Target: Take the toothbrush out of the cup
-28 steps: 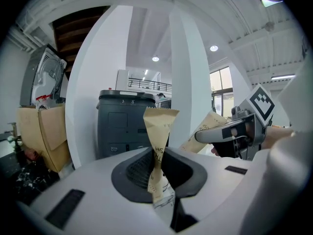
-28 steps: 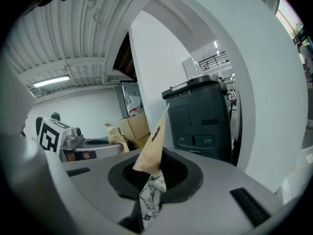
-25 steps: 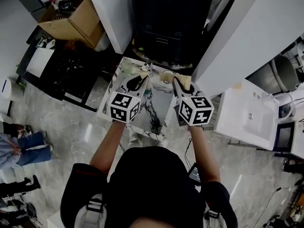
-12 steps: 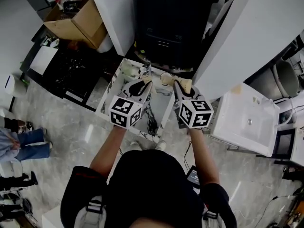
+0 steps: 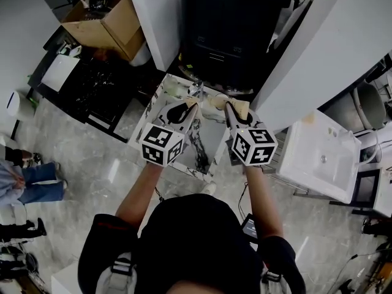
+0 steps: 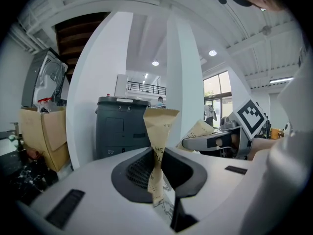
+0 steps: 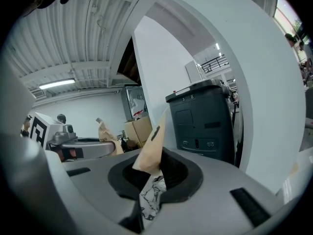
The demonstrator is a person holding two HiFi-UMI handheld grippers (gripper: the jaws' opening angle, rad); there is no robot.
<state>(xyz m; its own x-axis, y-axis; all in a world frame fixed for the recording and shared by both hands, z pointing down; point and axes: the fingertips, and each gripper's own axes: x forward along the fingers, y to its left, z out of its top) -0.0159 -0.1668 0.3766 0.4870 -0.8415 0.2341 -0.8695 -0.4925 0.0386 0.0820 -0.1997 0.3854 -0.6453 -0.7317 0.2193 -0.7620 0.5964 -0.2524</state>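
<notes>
Head view: the left gripper (image 5: 190, 105) and right gripper (image 5: 228, 106) are held side by side over a white, black-veined marble tabletop (image 5: 205, 136). Left gripper view: the jaws are pinched together on a printed strip of tan kraft paper (image 6: 159, 126) standing upright between them. Right gripper view: the jaws are likewise clamped on a slanting piece of tan paper (image 7: 152, 148).

Containers: an open brown cardboard box (image 5: 107, 20) holds dark and red items too jumbled to identify. A dark grey lidded bin (image 5: 214, 41) stands behind the table with its lid down, hiding the contents. A white rectangular basin (image 5: 321, 155) at the right shows its drain.

Hard to make out: neither the toothbrush nor the cup can be picked out with certainty in any view. Small pale objects (image 5: 173, 89) at the table's far edge, just beyond the gripper tips, are too small to name. The marker cubes cover the hands.
</notes>
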